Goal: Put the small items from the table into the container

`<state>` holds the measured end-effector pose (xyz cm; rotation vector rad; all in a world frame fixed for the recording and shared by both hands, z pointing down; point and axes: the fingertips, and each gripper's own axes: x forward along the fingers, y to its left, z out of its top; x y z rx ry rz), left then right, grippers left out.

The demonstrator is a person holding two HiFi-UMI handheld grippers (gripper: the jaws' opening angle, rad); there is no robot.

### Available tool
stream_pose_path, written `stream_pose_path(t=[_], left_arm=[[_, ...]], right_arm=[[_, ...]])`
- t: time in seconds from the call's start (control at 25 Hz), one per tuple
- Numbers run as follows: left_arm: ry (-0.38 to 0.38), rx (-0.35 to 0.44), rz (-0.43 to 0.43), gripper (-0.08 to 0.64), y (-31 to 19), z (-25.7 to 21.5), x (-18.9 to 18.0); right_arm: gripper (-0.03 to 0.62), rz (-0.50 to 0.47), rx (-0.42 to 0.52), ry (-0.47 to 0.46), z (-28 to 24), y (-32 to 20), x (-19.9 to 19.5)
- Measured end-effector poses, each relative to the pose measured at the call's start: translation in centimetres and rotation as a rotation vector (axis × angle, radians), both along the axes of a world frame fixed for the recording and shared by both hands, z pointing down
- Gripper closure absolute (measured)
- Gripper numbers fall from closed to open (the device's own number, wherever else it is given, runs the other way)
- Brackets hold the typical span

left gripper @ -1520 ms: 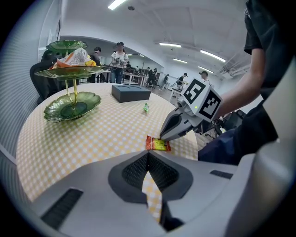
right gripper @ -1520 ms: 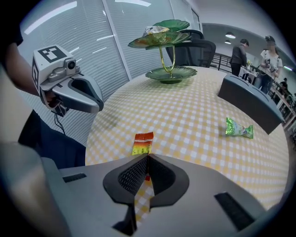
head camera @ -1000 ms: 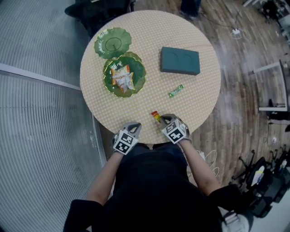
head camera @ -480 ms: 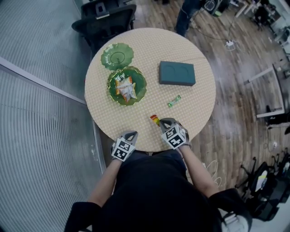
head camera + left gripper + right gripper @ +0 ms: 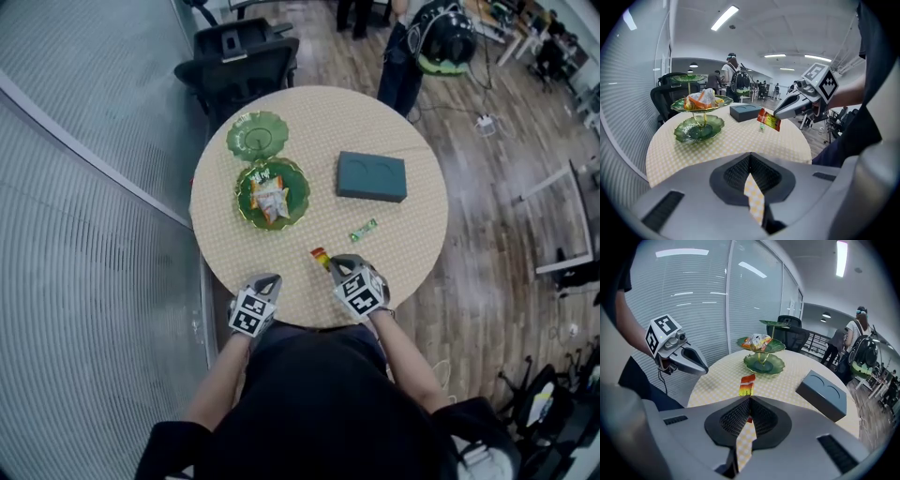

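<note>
A red and yellow snack packet (image 5: 321,254) sticks out of my right gripper (image 5: 331,263), which is shut on it above the table's near edge. In the right gripper view the packet (image 5: 747,384) pokes forward from the closed jaws of that gripper (image 5: 750,401). My left gripper (image 5: 266,282) is shut and empty at the near edge, left of the right one. A small green packet (image 5: 364,229) lies on the table. The green tiered dish stand (image 5: 293,173) holds several snacks (image 5: 271,197) on its middle plate.
A teal box (image 5: 372,177) lies right of the stand on the round checked table (image 5: 412,253). A black office chair (image 5: 246,52) stands behind the table, and a person with a backpack (image 5: 433,37) stands at the far right. Wooden floor lies to the right.
Both grippers have risen a little at the table's near edge, the right one still holding the red packet. The head view has pulled back, so the table looks smaller.
</note>
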<state>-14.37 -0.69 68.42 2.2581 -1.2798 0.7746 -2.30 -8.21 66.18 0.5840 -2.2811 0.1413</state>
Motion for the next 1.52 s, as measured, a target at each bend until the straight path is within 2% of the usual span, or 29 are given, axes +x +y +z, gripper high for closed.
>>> stream_pose_path(t=[0.4,0.8,1.08,1.52], left_arm=[[-0.028,0.045,-0.154,0.558,-0.1,-2.9,0.8],[-0.046,0.071,-0.207,0.558,-0.3,-4.8,2.1],[-0.048,0.093,-0.197,0.558,-1.3,-5.5,1.8],[-0.034,0.1,-0.202,0.558,-2.4,-6.3,-1.9]], right_arm=[[0.565,-0.136,0.059,-0.035,-3.4,-0.8,1.4],[0.565,-0.156,0.118,-0.097,-6.7,-3.9,2.2],[0.565,-0.162,0.139,-0.144,-8.2,-5.5,-0.3],[0.565,-0.179,0.154,-0.171,-9.2,-7.7,-6.3]])
